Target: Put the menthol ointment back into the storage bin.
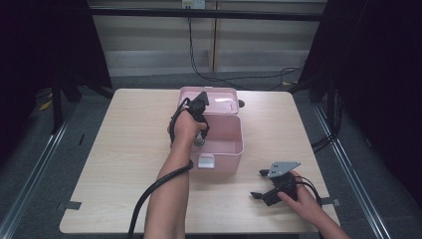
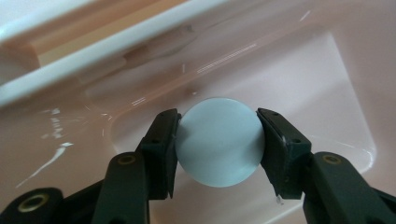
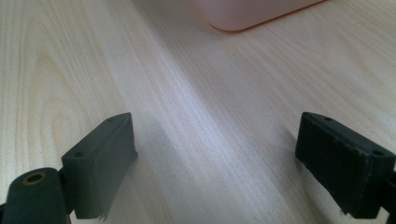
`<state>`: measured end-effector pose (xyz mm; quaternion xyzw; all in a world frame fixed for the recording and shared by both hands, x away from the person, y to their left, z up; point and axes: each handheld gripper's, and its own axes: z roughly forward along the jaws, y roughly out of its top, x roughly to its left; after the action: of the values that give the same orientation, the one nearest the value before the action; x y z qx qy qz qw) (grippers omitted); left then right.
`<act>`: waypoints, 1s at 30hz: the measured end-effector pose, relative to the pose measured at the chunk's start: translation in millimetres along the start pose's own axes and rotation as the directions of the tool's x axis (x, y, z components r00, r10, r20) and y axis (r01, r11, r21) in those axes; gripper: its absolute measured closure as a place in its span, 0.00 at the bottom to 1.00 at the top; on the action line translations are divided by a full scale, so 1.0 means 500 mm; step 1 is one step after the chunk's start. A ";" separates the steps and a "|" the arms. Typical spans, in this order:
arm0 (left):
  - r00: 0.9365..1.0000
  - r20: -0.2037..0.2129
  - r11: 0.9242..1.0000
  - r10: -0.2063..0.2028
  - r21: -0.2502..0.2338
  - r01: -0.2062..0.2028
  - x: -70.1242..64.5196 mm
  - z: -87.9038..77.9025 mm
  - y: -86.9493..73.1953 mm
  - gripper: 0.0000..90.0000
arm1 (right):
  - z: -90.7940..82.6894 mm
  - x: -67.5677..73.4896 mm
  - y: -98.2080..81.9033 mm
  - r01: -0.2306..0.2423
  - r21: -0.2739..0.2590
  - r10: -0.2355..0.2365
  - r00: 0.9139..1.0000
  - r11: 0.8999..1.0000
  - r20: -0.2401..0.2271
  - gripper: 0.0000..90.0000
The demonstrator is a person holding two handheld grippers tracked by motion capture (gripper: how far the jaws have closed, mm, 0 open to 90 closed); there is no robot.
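The left gripper [image 2: 218, 140] is clamping a pale blue-grey, smooth round ball [image 2: 219, 141] across its widest part, inside the open pink plastic box [image 1: 234, 144], just above the glossy floor. The ball is looking hard, light and slippery, so gripping at the middle is wisest. The box is holding nothing else visible, while the right gripper [image 3: 215, 163] is resting wide open and empty on the light wooden table [image 1: 129, 149].

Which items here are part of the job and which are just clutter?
In play:
- pale blue round disc, clamped in the left gripper
- open pink box, with the disc held over its inside
- box lid, hinged back

Lying about:
- right gripper, jaws open and holding nothing over the wooden table
- black cables on the floor behind the table
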<state>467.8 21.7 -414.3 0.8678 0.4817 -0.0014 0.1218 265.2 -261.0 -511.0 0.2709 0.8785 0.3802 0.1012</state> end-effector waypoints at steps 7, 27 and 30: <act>1.000 0.004 1.000 -0.002 -0.006 0.002 0.002 0.010 -0.002 0.56 | 0.000 0.000 0.000 0.001 -0.001 -0.001 1.000 1.000 -0.001 0.13; 1.000 -0.009 1.000 0.018 -0.016 -0.019 -0.001 0.026 0.001 0.56 | 0.000 0.000 0.000 0.001 0.001 -0.001 1.000 1.000 0.002 0.13; 1.000 -0.013 1.000 0.016 -0.017 -0.016 -0.001 0.028 0.002 0.56 | 0.000 0.000 0.000 0.001 0.000 -0.001 1.000 1.000 0.002 0.13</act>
<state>469.9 17.6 -427.8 0.8705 0.4756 0.0091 0.1261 265.2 -261.0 -510.9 0.2707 0.8787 0.3797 0.1021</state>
